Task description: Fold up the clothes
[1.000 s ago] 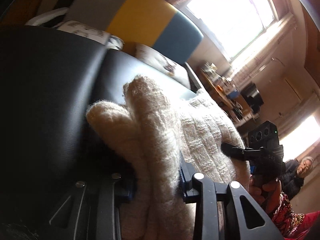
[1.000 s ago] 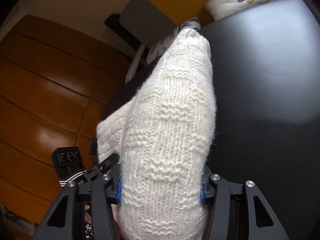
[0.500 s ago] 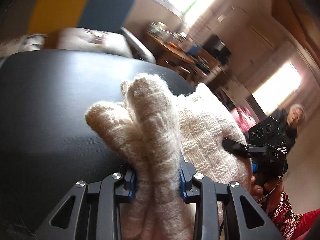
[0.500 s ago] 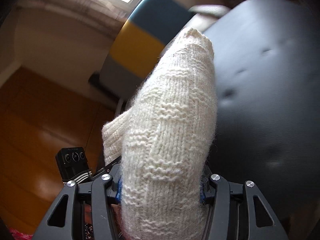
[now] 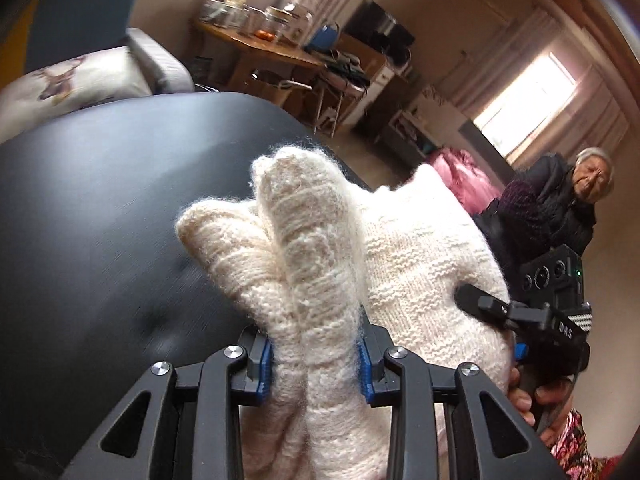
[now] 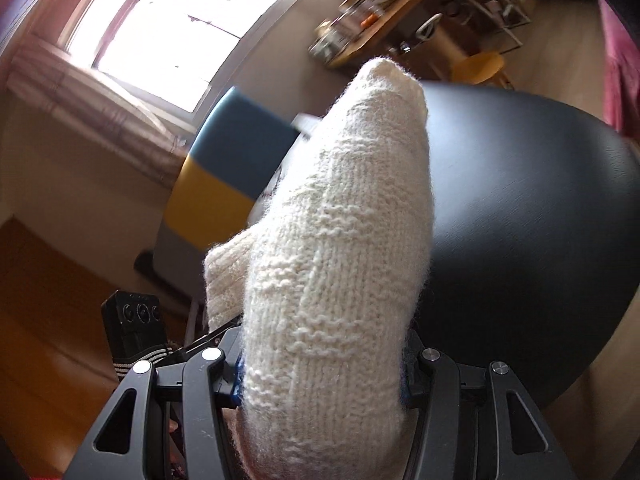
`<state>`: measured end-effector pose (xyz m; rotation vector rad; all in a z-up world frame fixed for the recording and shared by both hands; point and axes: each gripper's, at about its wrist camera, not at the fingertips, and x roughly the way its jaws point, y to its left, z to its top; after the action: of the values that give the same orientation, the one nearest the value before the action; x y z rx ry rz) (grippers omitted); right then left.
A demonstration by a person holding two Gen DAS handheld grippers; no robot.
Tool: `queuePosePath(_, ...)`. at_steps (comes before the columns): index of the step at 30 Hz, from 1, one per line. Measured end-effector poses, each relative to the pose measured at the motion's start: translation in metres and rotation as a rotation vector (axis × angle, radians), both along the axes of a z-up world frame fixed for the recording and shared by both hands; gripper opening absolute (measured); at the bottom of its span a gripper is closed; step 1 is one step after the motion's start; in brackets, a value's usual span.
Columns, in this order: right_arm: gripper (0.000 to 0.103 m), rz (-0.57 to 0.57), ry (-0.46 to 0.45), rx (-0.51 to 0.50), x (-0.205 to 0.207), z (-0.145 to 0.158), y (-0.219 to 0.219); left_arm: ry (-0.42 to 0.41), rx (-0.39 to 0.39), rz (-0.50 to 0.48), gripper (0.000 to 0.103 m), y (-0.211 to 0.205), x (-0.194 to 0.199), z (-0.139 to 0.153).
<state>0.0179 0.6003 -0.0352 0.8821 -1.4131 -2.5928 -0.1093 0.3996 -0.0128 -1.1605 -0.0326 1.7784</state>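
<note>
above the black padded seat (image 5: pixel 100 216), cream knitted garment (image 5: pixel 312 280) bunched and raised, left gripper (image 5: pixel 314 354) fingers clamped on one fold, right gripper (image 6: pixel 320 376) fingers clamped on another

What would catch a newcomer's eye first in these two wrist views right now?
The cream knitted garment fills the middle of both views, bunched between the jaws of the left gripper and the right gripper, each shut on it. Behind it spreads the black padded surface. Farther off in the right wrist view, a bright window glares at upper left.
</note>
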Motion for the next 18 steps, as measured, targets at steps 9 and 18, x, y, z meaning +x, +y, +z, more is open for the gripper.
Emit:
queuePosePath(9, 0.054, -0.120, 0.003, -0.052, -0.007, -0.011, 0.051, -0.004, -0.061, 0.016, 0.032, 0.044, -0.030, -0.010)
queuePosePath(18, 0.063, -0.118, -0.053, 0.059, -0.011, -0.025, 0.040, -0.058, -0.097, 0.016, 0.043, 0.036, -0.048, -0.048)
